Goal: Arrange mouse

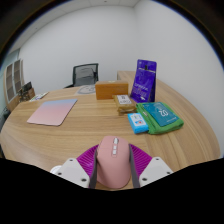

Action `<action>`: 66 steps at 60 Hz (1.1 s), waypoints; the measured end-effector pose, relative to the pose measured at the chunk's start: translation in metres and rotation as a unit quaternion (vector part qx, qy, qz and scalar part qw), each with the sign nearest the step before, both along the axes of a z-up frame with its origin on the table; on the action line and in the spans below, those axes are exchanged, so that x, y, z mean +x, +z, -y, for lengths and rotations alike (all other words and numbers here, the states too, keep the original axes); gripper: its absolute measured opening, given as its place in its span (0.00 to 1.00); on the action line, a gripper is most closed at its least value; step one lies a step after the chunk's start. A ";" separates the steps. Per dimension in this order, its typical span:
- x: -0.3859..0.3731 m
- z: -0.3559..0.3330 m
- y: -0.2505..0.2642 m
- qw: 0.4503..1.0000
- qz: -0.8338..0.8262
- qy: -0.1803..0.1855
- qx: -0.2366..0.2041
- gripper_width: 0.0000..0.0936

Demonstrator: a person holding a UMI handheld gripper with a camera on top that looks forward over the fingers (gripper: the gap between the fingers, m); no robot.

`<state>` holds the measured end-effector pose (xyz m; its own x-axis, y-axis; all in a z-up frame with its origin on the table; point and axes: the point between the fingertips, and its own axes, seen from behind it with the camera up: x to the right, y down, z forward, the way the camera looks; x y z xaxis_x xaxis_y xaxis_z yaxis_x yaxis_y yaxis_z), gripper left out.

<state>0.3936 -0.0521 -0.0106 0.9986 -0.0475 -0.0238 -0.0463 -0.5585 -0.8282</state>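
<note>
A round wooden desk [60, 135] carries a pink mat [52, 111], a cardboard box [110, 90] and small packets. The tool [112, 176] is clamped on a pink mouse [113, 163], both pads pressing its sides, above the desk's near edge.

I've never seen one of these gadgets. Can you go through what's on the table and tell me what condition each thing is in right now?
gripper: fingers closed against the mouse's sides.
pink mouse: held between the fingers, top side up.
pink mouse pad: lying flat, nothing on it.
purple box: standing upright.
wooden box: closed, resting flat.
green box: lying flat.
blue box: lying flat beside the green one.
office chair: unoccupied, beyond the table.
</note>
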 end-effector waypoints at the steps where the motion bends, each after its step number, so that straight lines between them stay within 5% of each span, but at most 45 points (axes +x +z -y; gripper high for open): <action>1: 0.000 0.000 0.000 1.000 -0.002 -0.005 0.000 0.51; 13: -0.009 -0.002 0.019 0.999 -0.001 -0.052 -0.013 0.43; 34: -0.180 -0.117 0.156 0.997 0.023 -0.003 0.077 0.43; 50: -0.290 -0.216 0.072 0.999 0.010 0.050 0.012 0.43; 66: -0.311 -0.220 0.005 0.996 0.030 0.070 -0.046 0.44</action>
<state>0.0824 0.1678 -0.0055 0.9950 0.0931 0.0351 0.0861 -0.6291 -0.7726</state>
